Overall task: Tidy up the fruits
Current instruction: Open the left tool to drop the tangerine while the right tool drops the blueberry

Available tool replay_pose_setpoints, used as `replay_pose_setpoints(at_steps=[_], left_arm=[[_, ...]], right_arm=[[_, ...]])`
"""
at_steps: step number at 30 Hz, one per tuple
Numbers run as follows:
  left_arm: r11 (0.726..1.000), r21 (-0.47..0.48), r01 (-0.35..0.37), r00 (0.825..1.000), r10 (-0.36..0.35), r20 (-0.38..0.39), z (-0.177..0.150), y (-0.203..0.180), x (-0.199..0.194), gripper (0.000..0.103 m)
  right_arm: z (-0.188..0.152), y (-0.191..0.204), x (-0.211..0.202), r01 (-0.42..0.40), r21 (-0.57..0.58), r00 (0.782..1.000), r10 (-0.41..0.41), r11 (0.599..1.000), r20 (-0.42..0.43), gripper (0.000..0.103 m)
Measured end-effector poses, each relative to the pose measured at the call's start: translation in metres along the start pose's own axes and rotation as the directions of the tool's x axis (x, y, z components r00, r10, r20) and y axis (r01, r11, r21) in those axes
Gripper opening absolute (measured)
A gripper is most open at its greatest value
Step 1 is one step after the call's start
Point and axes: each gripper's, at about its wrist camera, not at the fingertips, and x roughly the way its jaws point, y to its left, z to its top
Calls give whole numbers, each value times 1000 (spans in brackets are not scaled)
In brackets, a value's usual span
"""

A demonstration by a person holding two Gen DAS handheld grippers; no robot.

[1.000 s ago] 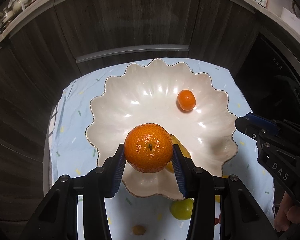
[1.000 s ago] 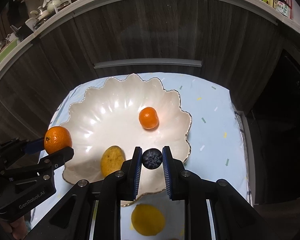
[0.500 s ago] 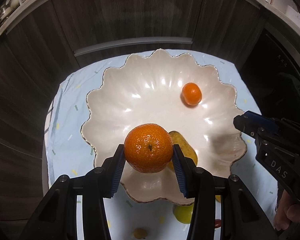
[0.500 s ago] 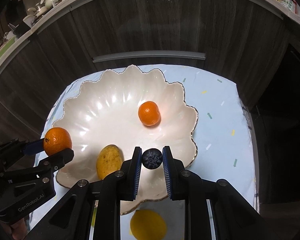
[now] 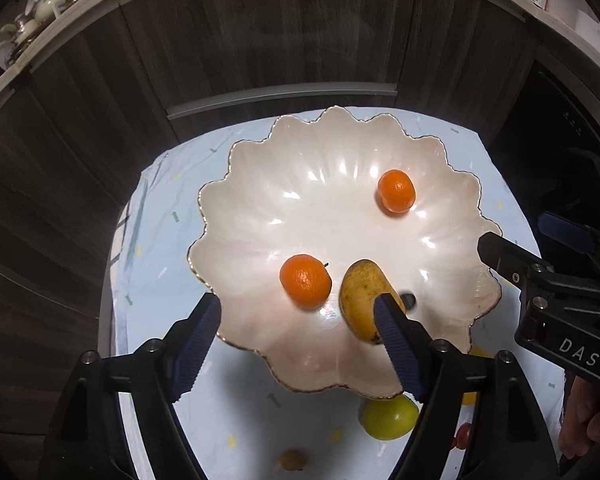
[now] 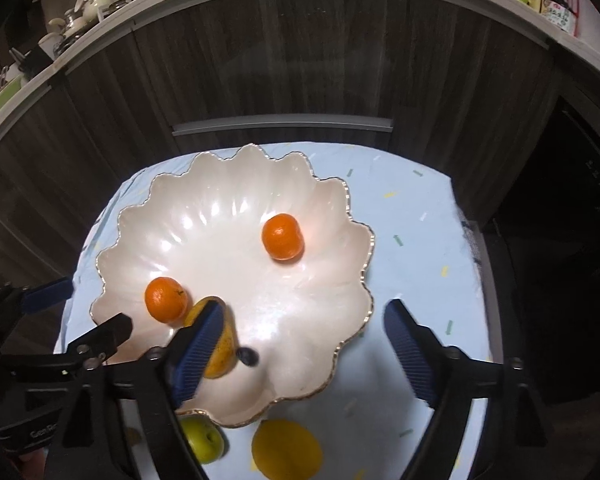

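The tangerine (image 5: pixel 305 280) and blueberry (image 6: pixel 247 357) have dropped from the grippers into the scalloped dish (image 5: pixel 260 184), near its front rim beside the mango (image 5: pixel 362 300), while the left gripper (image 5: pixel 296 346) and right gripper (image 6: pixel 304 354) are opening, empty.

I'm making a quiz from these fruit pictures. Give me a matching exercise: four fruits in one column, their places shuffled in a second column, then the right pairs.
Fruits:
1. Mango
2. Blueberry
3. Green apple
4. Far mandarin

Places:
A. On the cloth, just outside the plate's near rim
B. Alone in the plate's far half
C. In the plate, lying beside the near mandarin
D. In the plate, tiny and dark, next to the mango

Pairs: 1-C, 2-D, 3-A, 4-B
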Motion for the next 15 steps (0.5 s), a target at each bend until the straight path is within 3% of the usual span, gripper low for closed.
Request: replay_pose_setpoints(at_steps=[15], left_arm=[[1000,-3,-14,999,14,43,-19,-1,-39,82]], right_arm=[[-14,1,-38,27,0,999,-27,1000,39,86]])
